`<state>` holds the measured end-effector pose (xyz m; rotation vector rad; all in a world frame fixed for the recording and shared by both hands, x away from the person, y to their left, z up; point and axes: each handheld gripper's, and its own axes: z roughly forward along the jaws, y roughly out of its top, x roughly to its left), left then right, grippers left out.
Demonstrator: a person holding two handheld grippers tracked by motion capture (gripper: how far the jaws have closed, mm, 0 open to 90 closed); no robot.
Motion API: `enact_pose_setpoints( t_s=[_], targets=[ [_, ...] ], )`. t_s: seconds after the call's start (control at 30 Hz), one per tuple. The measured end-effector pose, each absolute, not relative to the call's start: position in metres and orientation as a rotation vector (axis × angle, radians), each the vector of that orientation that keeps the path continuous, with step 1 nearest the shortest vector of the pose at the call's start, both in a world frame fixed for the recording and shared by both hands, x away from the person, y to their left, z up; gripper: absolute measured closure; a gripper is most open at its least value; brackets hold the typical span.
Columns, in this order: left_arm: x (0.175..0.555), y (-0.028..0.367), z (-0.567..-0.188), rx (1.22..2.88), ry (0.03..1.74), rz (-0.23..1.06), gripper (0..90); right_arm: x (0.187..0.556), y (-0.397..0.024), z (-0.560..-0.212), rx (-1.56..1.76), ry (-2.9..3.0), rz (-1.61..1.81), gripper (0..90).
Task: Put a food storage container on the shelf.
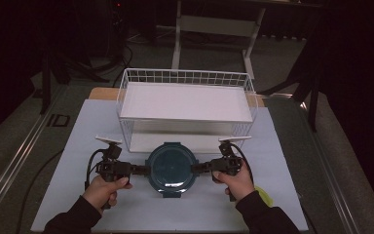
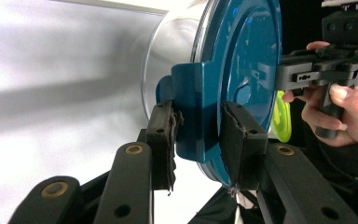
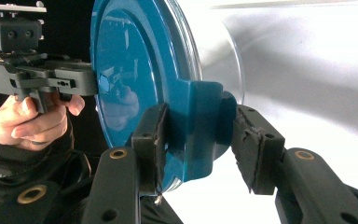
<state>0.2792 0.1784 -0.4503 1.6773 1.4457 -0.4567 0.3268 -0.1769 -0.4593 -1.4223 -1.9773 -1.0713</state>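
A round clear container with a teal lid [image 1: 171, 168] sits between my two grippers, in front of the wire rack. My left gripper [image 1: 145, 170] holds its left side and my right gripper [image 1: 198, 168] its right side. In the left gripper view the lid [image 2: 242, 56] stands on edge, and the left gripper [image 2: 200, 140] is shut on the teal side latch [image 2: 198, 107], pads pressing both faces. In the right gripper view the right gripper [image 3: 200, 144] clamps the opposite latch [image 3: 205, 130] of the lid [image 3: 130, 60]. Each hand grips a handle.
A white two-tier wire rack [image 1: 185, 105] stands just behind the container on the white table mat [image 1: 78, 146]. A yellow-green object [image 1: 265, 197] lies by the right wrist. Dark floor and table legs lie beyond.
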Motion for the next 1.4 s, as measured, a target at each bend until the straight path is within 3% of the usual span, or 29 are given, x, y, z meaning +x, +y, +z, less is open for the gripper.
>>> enact_pose_setpoints(
  t_s=[0.73,1.4],
  targets=[
    [0.282,0.168,-0.382,1.690,1.318,-0.367,65.8,0.323,-0.194,-0.398,-1.391,-1.980,-1.224,55.9],
    [0.320,0.155,-0.333,1.682,1.241,-0.327,65.9,0.347,-0.211,-0.345,-1.425,-1.981,-1.354,55.8]
  ],
)
